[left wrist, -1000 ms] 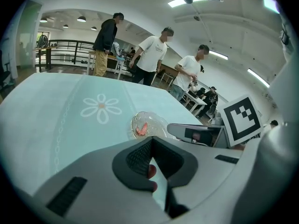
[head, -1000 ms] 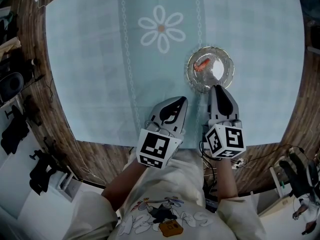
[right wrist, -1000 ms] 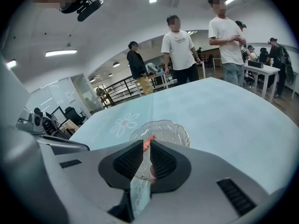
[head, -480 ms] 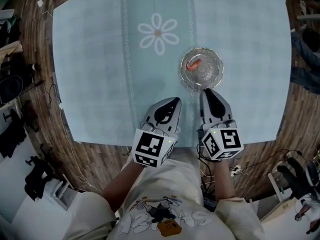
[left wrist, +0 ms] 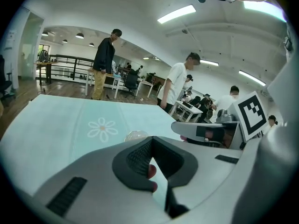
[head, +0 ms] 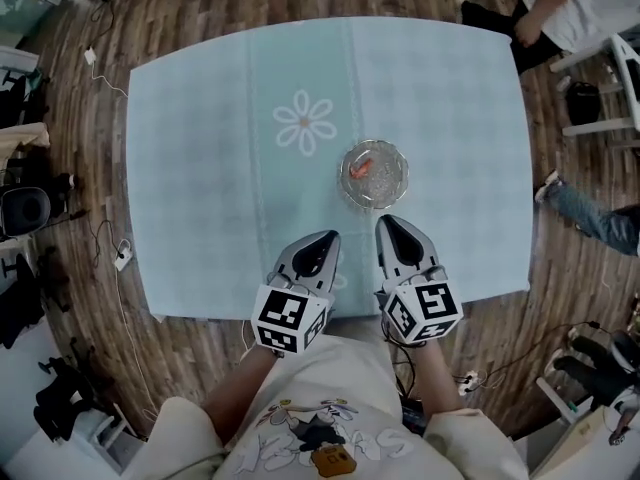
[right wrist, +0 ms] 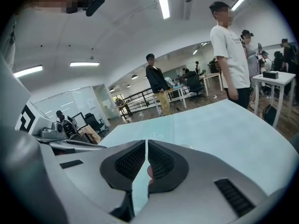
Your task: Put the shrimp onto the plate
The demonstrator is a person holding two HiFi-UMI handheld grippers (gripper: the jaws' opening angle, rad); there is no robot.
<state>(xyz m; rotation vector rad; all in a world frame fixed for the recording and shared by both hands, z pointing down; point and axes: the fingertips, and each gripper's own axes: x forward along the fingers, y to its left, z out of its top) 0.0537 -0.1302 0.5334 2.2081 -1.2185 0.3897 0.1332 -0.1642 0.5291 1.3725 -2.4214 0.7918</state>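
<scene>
Shrimp (head: 363,168) lies in glass plate (head: 400,184), just ahead of right gripper (head: 390,222). Left gripper (head: 325,237) alongside. Both jaw pairs closed together, empty. Risk: any forward push by right gripper could shove plate and spill shrimp.

The person is holding the left hand-held gripper (head: 322,242) and the right hand-held gripper (head: 392,226) side by side near the torso, both pointing forward. Both pairs of jaws are sitting together, gripping nothing. The left forearm (head: 243,386) and right forearm (head: 434,363) are angling inward.
</scene>
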